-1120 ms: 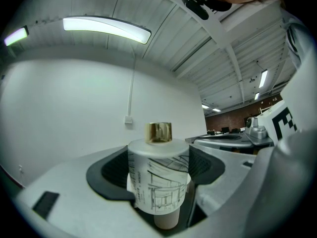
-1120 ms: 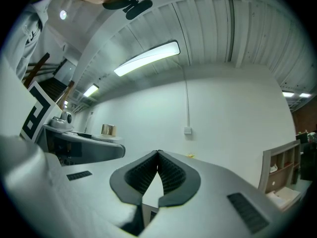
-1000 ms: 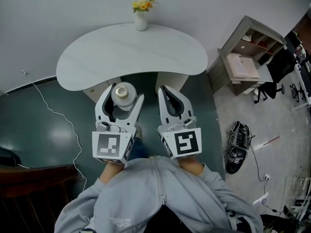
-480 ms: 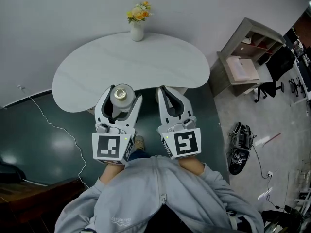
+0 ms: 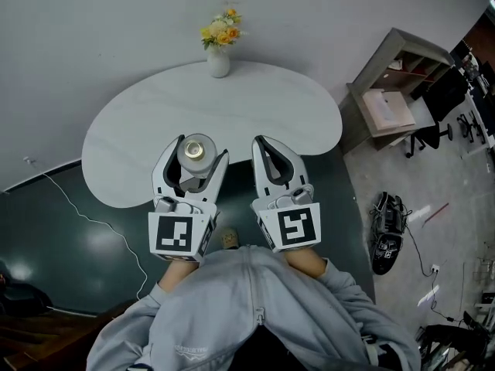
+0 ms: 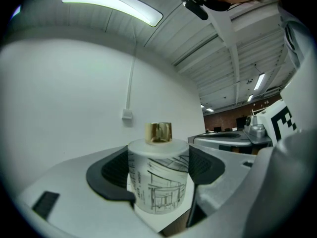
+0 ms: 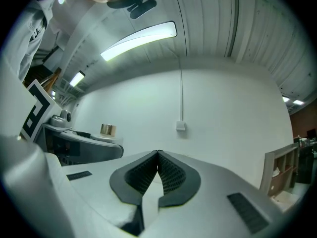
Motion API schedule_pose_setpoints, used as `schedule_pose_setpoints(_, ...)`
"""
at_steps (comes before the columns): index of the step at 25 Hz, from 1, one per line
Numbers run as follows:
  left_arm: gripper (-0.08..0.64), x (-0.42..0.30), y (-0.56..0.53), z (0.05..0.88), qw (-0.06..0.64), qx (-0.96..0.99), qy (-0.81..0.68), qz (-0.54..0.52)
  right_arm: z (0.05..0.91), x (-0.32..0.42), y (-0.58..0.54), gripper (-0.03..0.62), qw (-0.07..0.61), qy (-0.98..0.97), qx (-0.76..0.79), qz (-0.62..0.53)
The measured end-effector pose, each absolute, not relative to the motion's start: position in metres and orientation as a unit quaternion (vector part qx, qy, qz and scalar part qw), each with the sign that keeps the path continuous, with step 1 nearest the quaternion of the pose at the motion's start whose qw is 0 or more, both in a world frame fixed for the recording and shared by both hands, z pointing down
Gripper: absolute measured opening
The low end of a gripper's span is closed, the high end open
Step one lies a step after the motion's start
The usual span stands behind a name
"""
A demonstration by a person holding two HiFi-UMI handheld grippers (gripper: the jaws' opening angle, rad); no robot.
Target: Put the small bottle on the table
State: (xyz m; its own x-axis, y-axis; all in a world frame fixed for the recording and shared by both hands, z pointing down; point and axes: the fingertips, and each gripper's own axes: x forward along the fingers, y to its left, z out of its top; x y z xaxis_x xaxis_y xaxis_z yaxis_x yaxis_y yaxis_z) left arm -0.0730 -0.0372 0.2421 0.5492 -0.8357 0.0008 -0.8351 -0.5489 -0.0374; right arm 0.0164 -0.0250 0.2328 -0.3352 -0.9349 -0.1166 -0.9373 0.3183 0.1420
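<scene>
While both grippers hang over the near side of the one white table (image 5: 255,107), the left gripper (image 5: 198,147) pinches the single small bottle (image 6: 159,182), frosted glass with a gold cap, upright between its two jaws. The right gripper (image 5: 274,151), just beside it, has both jaws pressed together on nothing. One vase of flowers (image 5: 217,52) stands at the table's far edge.

In the head view only the top of the small bottle (image 5: 196,151) shows; its body is sunk between the jaws of the left claw (image 5: 203,145). That claw and the right claw (image 5: 261,141) cover part of the table's (image 5: 255,103) near edge. In the right gripper view just the bottle's gold cap (image 7: 107,129) clears the left claw. The lettering on the bottle is too small to read.
</scene>
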Motion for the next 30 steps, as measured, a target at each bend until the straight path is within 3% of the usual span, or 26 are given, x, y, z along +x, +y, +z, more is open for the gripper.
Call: schedule_pose_setpoints(30,0.333,-0.059,-0.176,0.268,-0.002,-0.883,0.469,-0.012,0.252,0.021,-0.164,0.026,0.008,0.819,-0.569,0.08)
